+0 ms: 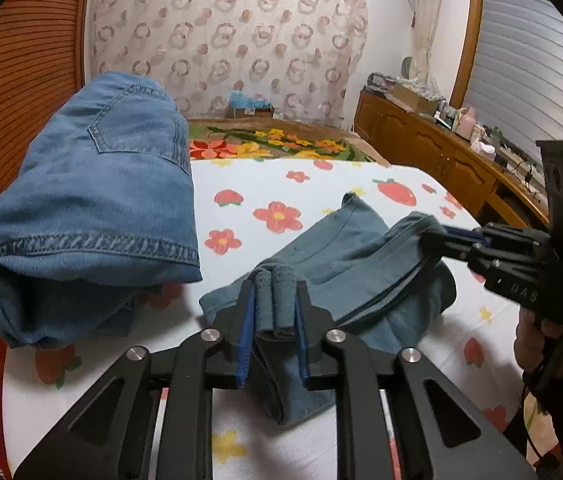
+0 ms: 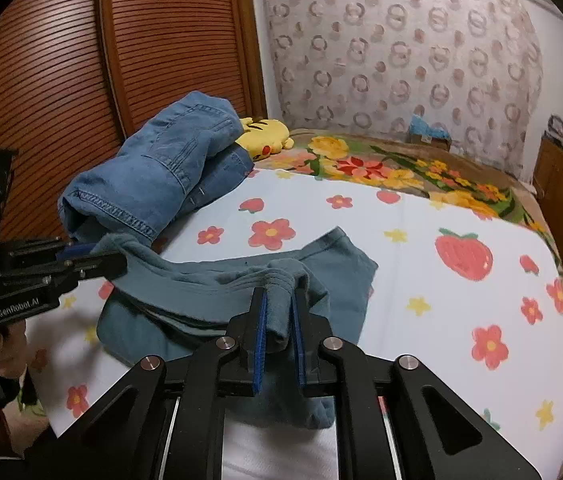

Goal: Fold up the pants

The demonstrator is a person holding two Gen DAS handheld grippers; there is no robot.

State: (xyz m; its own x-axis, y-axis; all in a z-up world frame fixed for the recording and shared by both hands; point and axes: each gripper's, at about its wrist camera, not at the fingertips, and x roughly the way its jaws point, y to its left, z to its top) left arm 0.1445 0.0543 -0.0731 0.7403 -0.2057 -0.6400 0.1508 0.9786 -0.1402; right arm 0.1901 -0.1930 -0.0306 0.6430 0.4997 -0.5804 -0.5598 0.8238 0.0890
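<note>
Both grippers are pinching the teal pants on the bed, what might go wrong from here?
1. Each gripper, left and right, holds only a small bunch of the teal pants, so the cloth may slip out.
2. The jeans lie piled close beside them; a sideways fold could snag or drag that pile.

Pants (image 2: 237,280) lie on the bed sheet (image 2: 421,264), near its front edge. Jeans pile (image 2: 161,172) behind-left of the pants, plush toy (image 2: 265,136) just behind the jeans, cabinet (image 1: 433,148) right of the sheet.
</note>
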